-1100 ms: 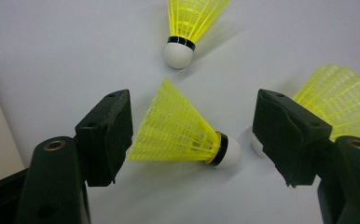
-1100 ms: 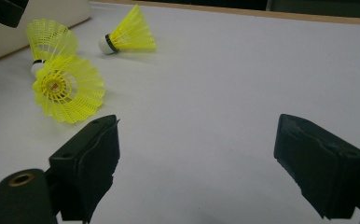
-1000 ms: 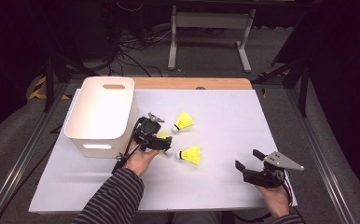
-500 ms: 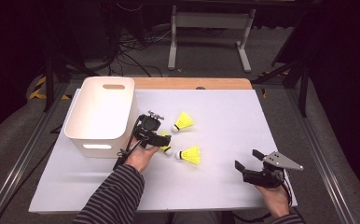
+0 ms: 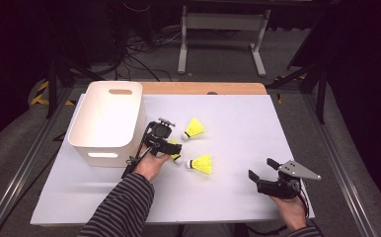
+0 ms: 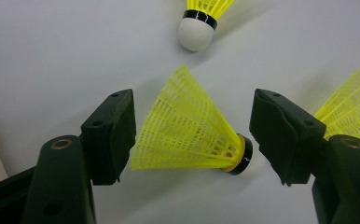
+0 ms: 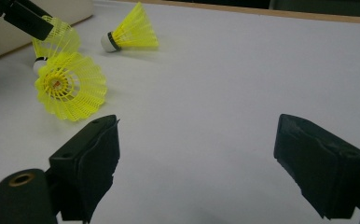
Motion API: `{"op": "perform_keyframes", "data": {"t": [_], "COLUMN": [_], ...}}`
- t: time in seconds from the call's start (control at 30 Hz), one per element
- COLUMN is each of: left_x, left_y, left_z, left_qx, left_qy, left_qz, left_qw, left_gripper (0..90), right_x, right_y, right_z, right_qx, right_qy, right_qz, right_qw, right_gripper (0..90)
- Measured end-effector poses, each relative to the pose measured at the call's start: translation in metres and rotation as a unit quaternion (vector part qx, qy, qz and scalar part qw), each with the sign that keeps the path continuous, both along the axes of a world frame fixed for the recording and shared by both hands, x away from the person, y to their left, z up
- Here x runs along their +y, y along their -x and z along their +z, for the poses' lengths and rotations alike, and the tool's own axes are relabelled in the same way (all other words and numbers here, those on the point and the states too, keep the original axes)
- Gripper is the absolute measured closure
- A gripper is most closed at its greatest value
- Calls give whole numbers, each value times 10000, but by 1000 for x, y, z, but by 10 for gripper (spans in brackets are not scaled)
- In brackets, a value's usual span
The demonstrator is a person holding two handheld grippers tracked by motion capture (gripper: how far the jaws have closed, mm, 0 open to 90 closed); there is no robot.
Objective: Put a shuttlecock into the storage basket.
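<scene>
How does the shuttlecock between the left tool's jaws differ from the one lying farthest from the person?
The shuttlecock between the jaws lies bracketed by the left tool, jaws just closing but pads not yet pressing; the far shuttlecock lies free on the table. The first is next to a third shuttlecock; the far one lies apart. Both are yellow with white cork tips and lie on their sides.

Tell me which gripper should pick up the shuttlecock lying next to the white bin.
Left. The left gripper already has that shuttlecock between its jaws, which have just been closing but do not yet press it. The right gripper sits open near the table's front right corner, far off.
</scene>
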State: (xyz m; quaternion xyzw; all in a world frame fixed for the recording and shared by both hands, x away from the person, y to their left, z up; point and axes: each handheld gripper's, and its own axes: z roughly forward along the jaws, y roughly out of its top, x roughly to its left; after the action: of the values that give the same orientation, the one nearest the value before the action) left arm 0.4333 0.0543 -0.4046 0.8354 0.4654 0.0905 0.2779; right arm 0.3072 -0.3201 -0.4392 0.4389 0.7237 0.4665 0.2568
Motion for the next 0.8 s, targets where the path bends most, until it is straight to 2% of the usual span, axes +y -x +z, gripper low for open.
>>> {"op": "perform_keyframes", "data": {"t": [0.3,0.43,0.8], "left_x": [-2,-3,-1], "left_y": [0,1,3], "left_z": [-2,-3,-3], "left_qx": [4,75,115], "left_qy": [-114,-78,-36], "left_qz": [-57,-62,-133], "left_qw": [9999,9999,9998], "left_gripper": [346,363,458], "right_x": [0,0,0], "right_y": [0,0,0], "right_z": [0,0,0], "right_qx": [-8,-4,-9], "right_qy": [-4,-3,-9], "right_qz": [13,2,10], "right_qw": [10000,10000,10000], "right_gripper": [145,145,145]}}
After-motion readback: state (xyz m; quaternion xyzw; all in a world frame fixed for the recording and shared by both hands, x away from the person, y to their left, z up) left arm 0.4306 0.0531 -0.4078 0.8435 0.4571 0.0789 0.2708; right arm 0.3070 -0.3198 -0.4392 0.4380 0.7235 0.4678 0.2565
